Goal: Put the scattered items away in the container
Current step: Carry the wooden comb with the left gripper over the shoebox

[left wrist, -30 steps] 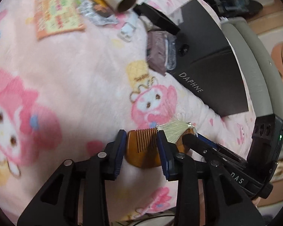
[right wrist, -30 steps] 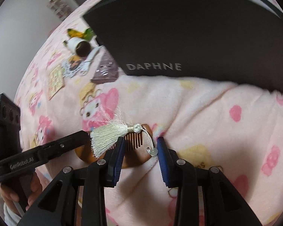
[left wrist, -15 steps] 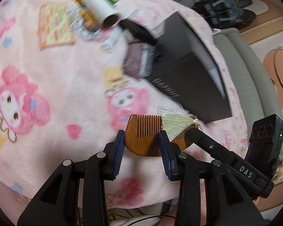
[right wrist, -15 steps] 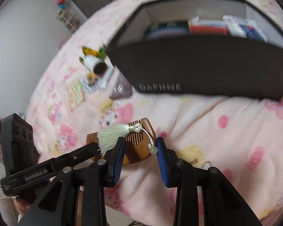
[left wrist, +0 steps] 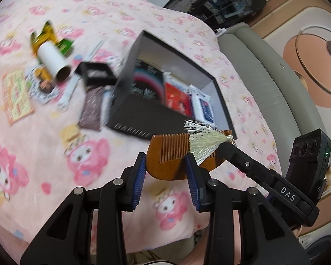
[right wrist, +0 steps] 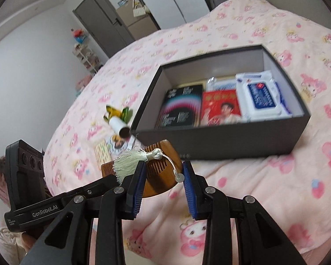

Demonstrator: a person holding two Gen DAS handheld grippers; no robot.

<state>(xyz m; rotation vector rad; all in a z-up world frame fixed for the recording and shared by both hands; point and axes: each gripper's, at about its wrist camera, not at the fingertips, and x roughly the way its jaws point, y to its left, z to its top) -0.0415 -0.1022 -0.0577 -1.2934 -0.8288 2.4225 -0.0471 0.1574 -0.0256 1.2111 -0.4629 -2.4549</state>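
Observation:
A brown wooden comb (left wrist: 165, 156) with a pale tassel (left wrist: 200, 141) is held in the air between both grippers. My left gripper (left wrist: 165, 165) is shut on the comb's left part. My right gripper (right wrist: 164, 173) is shut on its other end; the comb (right wrist: 158, 172) and tassel (right wrist: 130, 161) show there too. The dark open box (right wrist: 220, 141) marked DAPHNE lies beyond on the pink bed, with books and a wipes pack inside. It also shows in the left wrist view (left wrist: 143, 114).
Scattered left of the box: a white cardboard tube (left wrist: 53, 64), a green-yellow wrapper (left wrist: 44, 37), a black frame (left wrist: 97, 72), a brown packet (left wrist: 91, 108), a white stick (left wrist: 69, 90), a printed card (left wrist: 16, 97). A grey headboard (left wrist: 264, 70) runs along the right.
Both grippers have risen together with the comb, well above the blanket. The box interior has come into sight and the scattered items look farther away.

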